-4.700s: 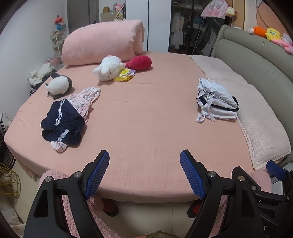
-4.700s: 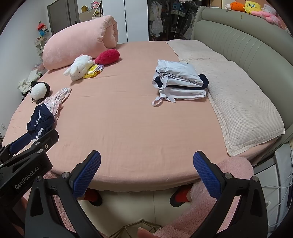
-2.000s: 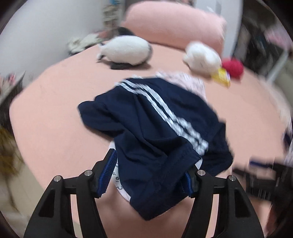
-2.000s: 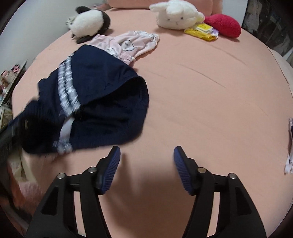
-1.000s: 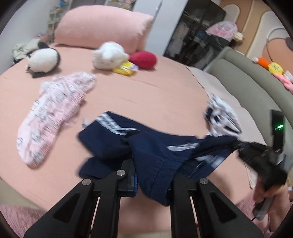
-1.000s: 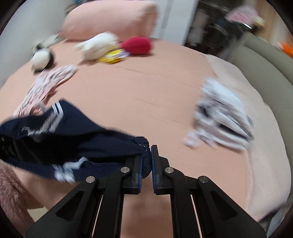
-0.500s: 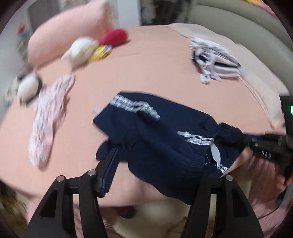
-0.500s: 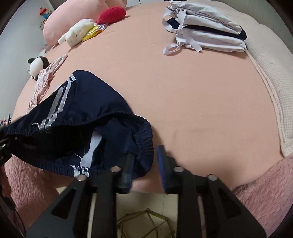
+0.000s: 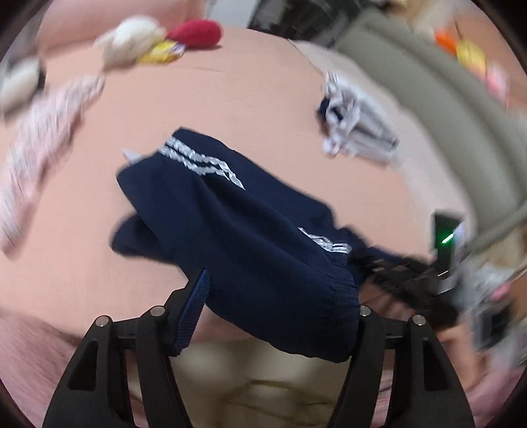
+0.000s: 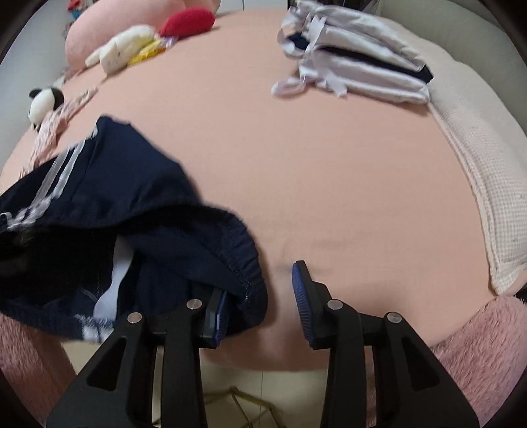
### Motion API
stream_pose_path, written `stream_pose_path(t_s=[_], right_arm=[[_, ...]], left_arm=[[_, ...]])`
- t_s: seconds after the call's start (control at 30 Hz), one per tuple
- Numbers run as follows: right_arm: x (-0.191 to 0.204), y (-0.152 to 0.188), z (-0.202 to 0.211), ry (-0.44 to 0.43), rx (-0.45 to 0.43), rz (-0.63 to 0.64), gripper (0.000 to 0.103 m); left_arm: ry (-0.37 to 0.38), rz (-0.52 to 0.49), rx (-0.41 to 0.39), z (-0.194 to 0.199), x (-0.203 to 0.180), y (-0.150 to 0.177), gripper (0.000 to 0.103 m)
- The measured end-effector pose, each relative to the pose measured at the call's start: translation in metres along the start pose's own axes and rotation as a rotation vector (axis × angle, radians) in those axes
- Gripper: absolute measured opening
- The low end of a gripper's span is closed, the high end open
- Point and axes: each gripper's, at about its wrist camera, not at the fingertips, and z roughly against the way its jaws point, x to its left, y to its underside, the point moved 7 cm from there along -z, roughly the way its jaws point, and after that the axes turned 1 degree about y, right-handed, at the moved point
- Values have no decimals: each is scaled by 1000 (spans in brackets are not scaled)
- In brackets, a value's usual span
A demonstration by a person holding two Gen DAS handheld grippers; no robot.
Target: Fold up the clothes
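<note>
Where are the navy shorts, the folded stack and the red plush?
navy shorts (image 9: 263, 237), left wrist view, middle of fabric.
folded stack (image 10: 359, 62), right wrist view, top layer.
red plush (image 10: 186, 19), right wrist view, centre.

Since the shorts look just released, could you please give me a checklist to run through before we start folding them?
1. Left hand-held gripper open: ok.
2. Right hand-held gripper open: ok, though the waistband drapes over one finger.
3. Shorts fully on the bed: not ok, the waistband overhangs the near edge.
4. Shorts spread flat: not ok, bunched.
5. Space beside the shorts: ok; the folded pile lies well apart.
</note>
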Motion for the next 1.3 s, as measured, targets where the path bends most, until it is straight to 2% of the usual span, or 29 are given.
stream_pose_path(t_s=[0.07, 0.13, 0.27, 0.33, 0.43, 0.47, 0.57, 0.63, 0.67, 0.77, 0.83, 0.9, 0.93, 1.0, 1.1, 1.2, 1.3], right_arm=[[-2, -3, -1, -8, -4, -14, 35], [-2, -5, 2, -31, -14, -32, 35], [1, -8, 17, -86, -68, -41, 36], [4, -6, 20, -111, -73, -40, 36], [4, -4, 21, -107, -77, -44, 36], [3, -4, 21, -94, -76, -41, 36], [-4, -1, 19, -80, -48, -51, 36], [-8, 0, 21, -107, -31, -73, 37], [-10, 1, 24, -118, -25, -84, 42], [-12, 7, 32, -129, -10, -108, 46], [-8, 15, 32, -159, 21, -115, 47], [2, 25, 28, -223, 71, -105, 47], [11, 31, 25, -288, 105, -91, 47], [26, 42, 18, -380, 169, -86, 47], [35, 43, 10, -374, 194, -80, 47], [42, 38, 8, -350, 183, -63, 51], [52, 37, 7, -403, 191, -81, 54]], left_arm=[[-33, -2, -25, 3, 3, 2, 68], [-99, -104, -25, 0, -8, 5, 68], [-114, -258, 3, -17, -45, 15, 71], [-185, -331, -14, -25, -57, 13, 71], [-397, -394, -20, -35, -58, 4, 71], [-430, -392, -18, -34, -56, 2, 71], [-302, -416, 37, -43, -69, 4, 71], [-270, -491, 80, -58, -81, 11, 71], [-251, -522, 105, -67, -87, 15, 71], [-200, -524, 161, -96, -90, 23, 71], [-220, -495, 174, -109, -82, 23, 71], [-262, -457, 178, -118, -72, 22, 62], [-283, -438, 180, -123, -66, 21, 58], [-288, -379, 150, -116, -57, 15, 26], [-275, -292, 74, -93, -45, 4, 14], [-274, -230, -20, -63, -33, -3, 12], [-176, -150, -45, -46, -13, -4, 13]])
